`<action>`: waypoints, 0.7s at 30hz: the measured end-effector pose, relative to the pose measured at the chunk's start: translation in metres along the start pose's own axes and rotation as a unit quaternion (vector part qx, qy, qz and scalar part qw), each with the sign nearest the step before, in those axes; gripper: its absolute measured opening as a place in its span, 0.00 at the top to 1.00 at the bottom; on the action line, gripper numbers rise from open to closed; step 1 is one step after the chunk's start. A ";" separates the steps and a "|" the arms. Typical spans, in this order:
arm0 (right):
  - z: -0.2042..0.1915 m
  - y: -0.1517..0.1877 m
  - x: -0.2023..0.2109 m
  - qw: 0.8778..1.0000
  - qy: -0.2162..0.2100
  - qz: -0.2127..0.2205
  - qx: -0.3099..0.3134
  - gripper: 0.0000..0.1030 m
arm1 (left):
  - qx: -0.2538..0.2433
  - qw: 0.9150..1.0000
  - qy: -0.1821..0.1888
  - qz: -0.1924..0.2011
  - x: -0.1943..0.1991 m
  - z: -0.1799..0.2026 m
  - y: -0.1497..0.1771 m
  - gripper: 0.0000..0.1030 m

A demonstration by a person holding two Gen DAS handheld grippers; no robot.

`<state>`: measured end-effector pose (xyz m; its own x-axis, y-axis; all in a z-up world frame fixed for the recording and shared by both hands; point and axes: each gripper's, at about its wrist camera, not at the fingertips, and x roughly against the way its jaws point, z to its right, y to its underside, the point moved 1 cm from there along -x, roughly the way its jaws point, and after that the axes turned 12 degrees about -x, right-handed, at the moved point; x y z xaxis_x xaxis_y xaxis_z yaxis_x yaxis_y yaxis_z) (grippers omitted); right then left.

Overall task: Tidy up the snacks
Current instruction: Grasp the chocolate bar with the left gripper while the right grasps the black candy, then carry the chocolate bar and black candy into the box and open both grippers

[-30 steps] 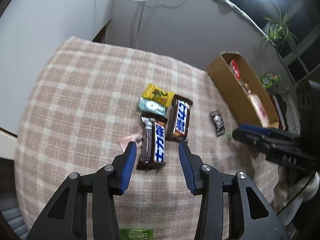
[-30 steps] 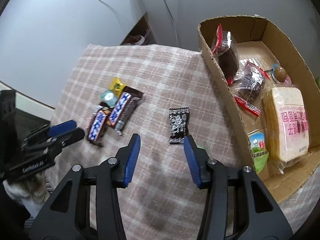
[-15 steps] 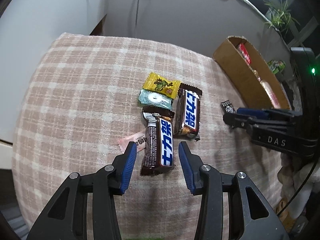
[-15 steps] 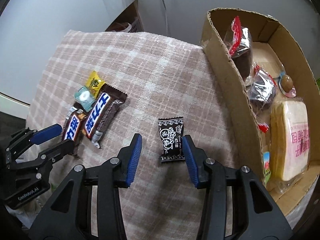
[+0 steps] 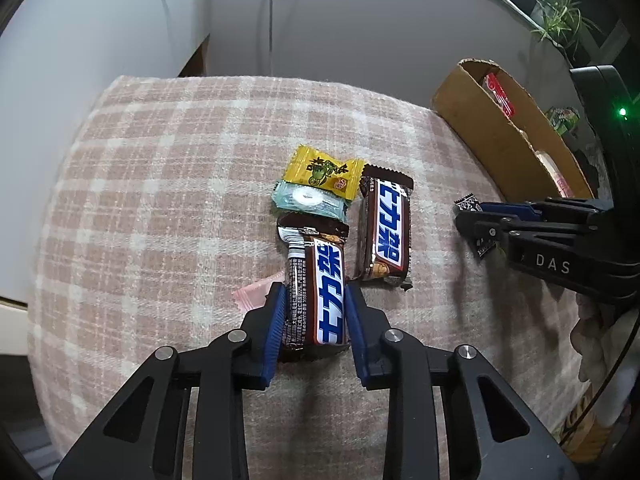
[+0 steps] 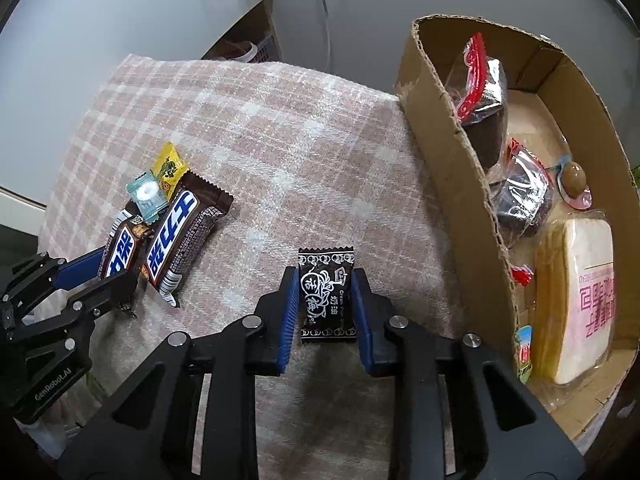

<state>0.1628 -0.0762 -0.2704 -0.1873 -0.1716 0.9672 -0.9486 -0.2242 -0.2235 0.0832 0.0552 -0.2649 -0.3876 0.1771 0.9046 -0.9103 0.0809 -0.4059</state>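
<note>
Grey-walled room, pink plaid tablecloth point(image 5: 160, 200); left tool point(image 5: 314, 316) gripping chocolate bar point(image 5: 316, 292), right tool point(image 6: 325, 304) black candy point(image 6: 326, 294).

Dim, even indoor light, soft shadows, sharp centres (heavy fisheye bending and dark vignetting at the edges).

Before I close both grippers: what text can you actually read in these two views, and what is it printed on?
"DAS" on the right gripper body.
"GenRobot.AI" on the left gripper body.
"Cream", partly covered, on the black candy packet.
Chinese characters on both chocolate bars and the bread bag: not transcribable.
</note>
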 end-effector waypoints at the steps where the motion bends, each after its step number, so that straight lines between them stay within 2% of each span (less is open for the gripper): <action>1: 0.005 0.000 0.002 1.000 -0.004 0.001 -0.002 0.74 | 0.003 1.000 0.001 0.001 0.000 0.000 -0.001 0.73; 9: 0.013 0.006 0.019 0.999 -0.033 0.014 -0.013 0.75 | 0.028 0.999 0.009 0.016 0.013 -0.009 0.003 0.73; 21: 0.030 0.020 0.072 0.996 -0.066 0.044 -0.029 0.75 | 0.048 0.997 0.027 0.045 0.042 -0.009 0.001 0.73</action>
<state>0.1375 -0.1218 -0.2086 -0.2389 -0.3129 0.9193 -0.9441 -0.1468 -0.2953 0.0670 0.0711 -0.2284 -0.4619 0.2329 0.8558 -0.8831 -0.0307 -0.4682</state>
